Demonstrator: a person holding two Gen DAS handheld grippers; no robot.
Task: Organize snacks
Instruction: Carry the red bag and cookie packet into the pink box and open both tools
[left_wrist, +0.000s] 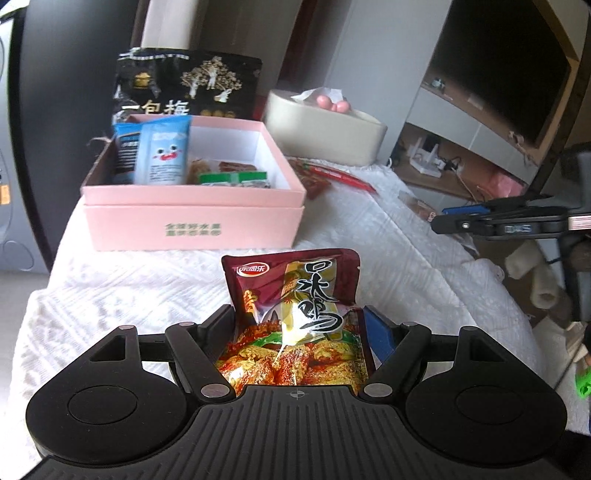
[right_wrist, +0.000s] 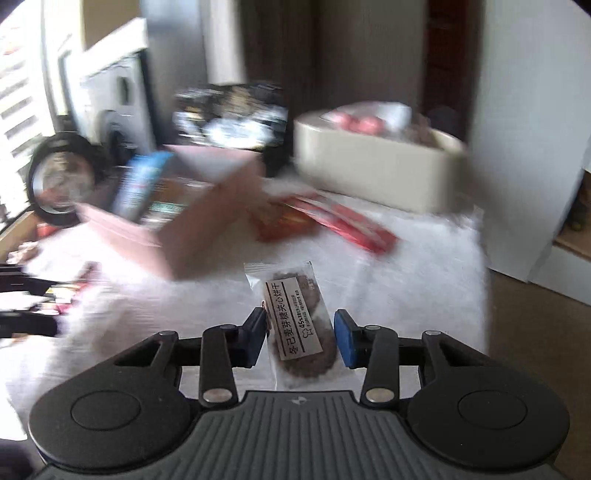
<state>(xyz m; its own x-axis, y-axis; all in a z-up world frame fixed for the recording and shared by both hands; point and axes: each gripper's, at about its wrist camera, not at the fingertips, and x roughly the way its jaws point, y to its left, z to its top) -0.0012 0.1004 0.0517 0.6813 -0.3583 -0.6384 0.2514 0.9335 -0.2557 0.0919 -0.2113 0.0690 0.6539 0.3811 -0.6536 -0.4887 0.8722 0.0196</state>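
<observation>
I judge the tidying roughly half done. The pink cardboard box (left_wrist: 192, 206) ahead of my left tongs (left_wrist: 301, 325) already holds two blue upright sachets (left_wrist: 162, 151) and some small green-labelled packs (left_wrist: 232, 179). A tall black printed bag (left_wrist: 184, 86) stands at the box's far side, though I cannot tell whether it is inside. Still loose on the white textured cloth (left_wrist: 110, 280) are a red flat wrapper (left_wrist: 334, 175), beyond the box to its right, and the two packets I am carrying.

My left tongs stand wide, yet they are clamped on a maroon foil pouch printed with glazed meat (left_wrist: 295, 314). It stands upright between the pads, and the box lies straight ahead of it and well apart.

My right tongs (right_wrist: 301, 338) are narrowed around a clear wrapper holding a dark round biscuit (right_wrist: 295, 325). The left pad touches the wrapper, while a sliver of gap shows beside the right one, so I cannot call that grip firm. From there the box sits ahead and to the left, blurred.
</observation>
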